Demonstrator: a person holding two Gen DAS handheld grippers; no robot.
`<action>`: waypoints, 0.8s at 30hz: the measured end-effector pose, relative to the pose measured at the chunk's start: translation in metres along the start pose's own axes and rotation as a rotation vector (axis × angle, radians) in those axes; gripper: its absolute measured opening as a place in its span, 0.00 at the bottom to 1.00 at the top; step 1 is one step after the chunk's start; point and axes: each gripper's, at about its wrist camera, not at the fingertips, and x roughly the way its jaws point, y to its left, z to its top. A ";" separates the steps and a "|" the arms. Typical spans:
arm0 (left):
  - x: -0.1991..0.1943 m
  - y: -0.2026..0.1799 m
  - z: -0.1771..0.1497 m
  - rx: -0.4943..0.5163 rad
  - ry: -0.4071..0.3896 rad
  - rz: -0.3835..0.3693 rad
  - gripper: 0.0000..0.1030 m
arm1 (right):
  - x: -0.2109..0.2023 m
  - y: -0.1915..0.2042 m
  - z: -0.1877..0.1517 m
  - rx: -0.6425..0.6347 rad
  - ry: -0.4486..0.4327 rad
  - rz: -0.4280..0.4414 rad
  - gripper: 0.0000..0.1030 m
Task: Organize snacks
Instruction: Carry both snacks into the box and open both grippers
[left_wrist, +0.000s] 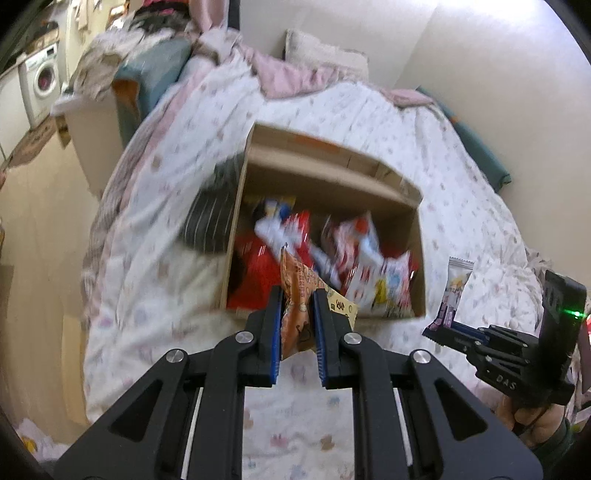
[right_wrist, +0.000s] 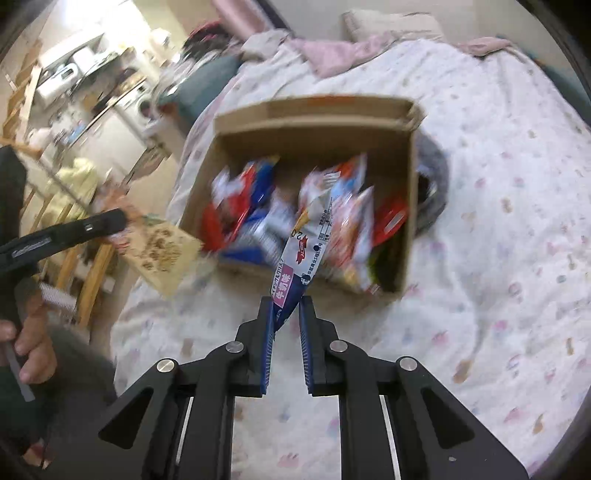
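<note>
Left wrist view: the left claw clenches an orange snack packet at the cardboard box's near rim; the right claw grips a white-and-blue packet there too. Open bedspread surrounds the snack-filled box.

Two tongs are seen, each clamped on one snack packet: an orange packet in the left tongs, a white packet in the right tongs. One cardboard box lies beyond them, its blurred packets uncountable.
</note>
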 end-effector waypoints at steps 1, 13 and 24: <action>0.002 -0.004 0.008 0.015 -0.012 0.001 0.12 | 0.003 -0.002 0.005 0.011 -0.013 -0.006 0.14; 0.047 -0.024 0.042 0.112 -0.097 0.072 0.12 | 0.027 -0.040 0.054 0.079 -0.084 -0.125 0.14; 0.085 -0.025 0.043 0.130 -0.076 -0.007 0.12 | 0.068 -0.045 0.058 0.085 -0.007 -0.142 0.14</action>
